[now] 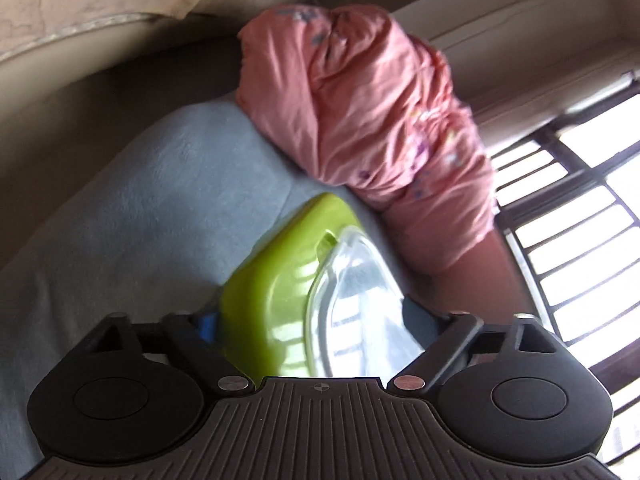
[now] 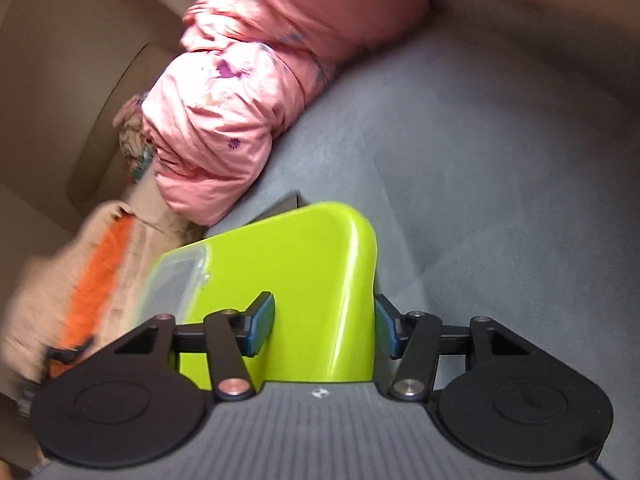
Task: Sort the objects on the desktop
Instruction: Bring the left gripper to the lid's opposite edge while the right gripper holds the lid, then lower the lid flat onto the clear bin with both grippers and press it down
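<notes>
Apparently green box (image 2: 304, 264) sits within part-spread left tool (image 1: 328, 320) and right tool (image 2: 324, 320); grip unclear.

You find no readable text, label, brand or number anywhere in either view; nothing on the green box (image 2: 280, 280) can be read.

black claw (image 2: 325, 328), blue pads (image 2: 262, 324), silver screws.

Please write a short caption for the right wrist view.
Right gripper straddling a lime-green box, pink bundled cloth behind on grey fabric.
</notes>
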{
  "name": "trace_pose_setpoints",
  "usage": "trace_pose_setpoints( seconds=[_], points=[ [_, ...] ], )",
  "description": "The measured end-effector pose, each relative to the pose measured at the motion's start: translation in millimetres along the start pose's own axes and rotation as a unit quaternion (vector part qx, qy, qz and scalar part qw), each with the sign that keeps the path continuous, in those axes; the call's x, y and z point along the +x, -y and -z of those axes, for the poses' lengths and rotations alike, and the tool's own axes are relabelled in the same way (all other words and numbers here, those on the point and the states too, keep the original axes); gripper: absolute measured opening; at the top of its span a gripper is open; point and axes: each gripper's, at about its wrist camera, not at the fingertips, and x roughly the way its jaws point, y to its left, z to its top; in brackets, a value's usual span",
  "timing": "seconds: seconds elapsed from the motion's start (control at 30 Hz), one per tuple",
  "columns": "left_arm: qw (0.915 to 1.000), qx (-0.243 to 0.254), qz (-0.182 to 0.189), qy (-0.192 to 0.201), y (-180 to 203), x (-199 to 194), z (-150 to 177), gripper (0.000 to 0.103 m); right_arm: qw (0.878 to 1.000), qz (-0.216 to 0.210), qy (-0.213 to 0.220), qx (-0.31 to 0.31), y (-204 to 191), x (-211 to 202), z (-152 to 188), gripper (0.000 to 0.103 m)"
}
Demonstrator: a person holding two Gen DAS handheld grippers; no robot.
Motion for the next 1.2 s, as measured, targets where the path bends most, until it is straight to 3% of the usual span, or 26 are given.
trace_pose_setpoints(
  seconds=[0.07, 0.1, 0.17, 0.2, 0.27, 0.33, 0.4, 0.43, 0.5, 0.6, 0.73, 0.83, 0.87, 0.9, 0.97, 1.07, 1.13, 1.2],
  points=[
    [0.9994, -0.017, 0.029, 0.005, -1.6, -11.9, 8.6, 0.084, 0.996, 0.037, 0.032, -0.081, -20.9, 4.7, -10.3, 0.049],
    [0.9995, -0.009, 0.030, -0.002, 0.6, -13.3, 13.0, 0.083, 0.991, 0.046, 0.047, -0.121, -28.5, 6.7, -14.2, 0.036],
    [0.9996, 0.002, 0.011, -0.026, 4.9, -9.7, 20.3, 0.083, 0.980, 0.054, 0.051, -0.184, -42.2, 16.7, -19.8, 0.027],
    [0.9994, 0.001, 0.001, -0.036, 5.7, -7.5, 21.8, 0.084, 0.979, 0.052, 0.050, -0.193, -43.4, 21.0, -20.0, 0.027],
    [0.9993, -0.026, -0.009, -0.025, 1.1, -7.3, 19.1, 0.094, 0.983, 0.038, 0.044, -0.173, -35.9, 23.7, -14.6, 0.031],
    [0.9964, -0.074, -0.035, 0.021, -10.9, -11.6, 13.7, 0.098, 0.989, 0.022, 0.050, -0.137, -25.4, 18.7, -7.6, 0.039],
    [0.9890, -0.118, -0.067, 0.060, -25.2, -15.3, 8.7, 0.099, 0.994, 0.015, 0.053, -0.097, -15.5, 7.5, -7.7, 0.065],
    [0.9861, -0.133, -0.074, 0.066, -31.1, -14.9, 5.8, 0.101, 0.996, 0.003, 0.063, -0.068, -8.3, 0.0, -8.9, 0.068],
    [0.9876, -0.136, -0.064, 0.046, -34.2, -7.4, 0.4, 0.102, 0.997, -0.026, 0.073, -0.002, 6.0, -8.5, -14.3, 0.077],
    [0.9925, -0.110, -0.051, 0.007, -28.2, 10.4, -4.8, 0.103, 0.993, -0.052, 0.072, 0.082, 25.6, -12.1, -18.7, 0.081],
    [0.9955, -0.048, -0.079, -0.024, -9.0, 30.4, -4.9, 0.103, 0.991, -0.047, 0.043, 0.114, 33.3, -6.3, -17.2, 0.082],
    [0.9970, -0.026, -0.067, -0.028, 2.1, 38.5, -4.0, 0.103, 0.992, -0.058, 0.013, 0.112, 25.7, 4.8, -8.2, 0.080],
    [0.9973, -0.019, -0.068, -0.020, 4.4, 38.2, -5.0, 0.103, 0.993, -0.058, 0.007, 0.103, 21.0, 8.1, -4.8, 0.077],
    [0.9967, -0.012, -0.080, -0.007, 5.8, 36.7, -6.1, 0.103, 0.996, -0.043, 0.013, 0.073, 10.9, 8.3, -1.0, 0.066],
    [0.9961, -0.021, -0.086, 0.001, 0.5, 34.3, -8.9, 0.103, 1.000, -0.019, 0.024, 0.002, -10.1, 7.7, 6.2, 0.052],
    [0.9950, -0.070, -0.068, -0.023, -15.7, 36.9, -10.7, 0.103, 0.998, -0.010, 0.039, -0.055, -27.8, 4.4, 15.5, 0.052],
    [0.9936, -0.072, -0.084, -0.021, -17.1, 37.5, -10.4, 0.103, 0.998, -0.001, 0.035, -0.052, -25.4, 5.8, 16.8, 0.052],
    [0.9910, -0.067, -0.115, 0.010, -16.9, 32.1, -11.9, 0.103, 0.999, 0.005, 0.029, -0.043, -21.6, 7.0, 16.0, 0.052]
  ],
)
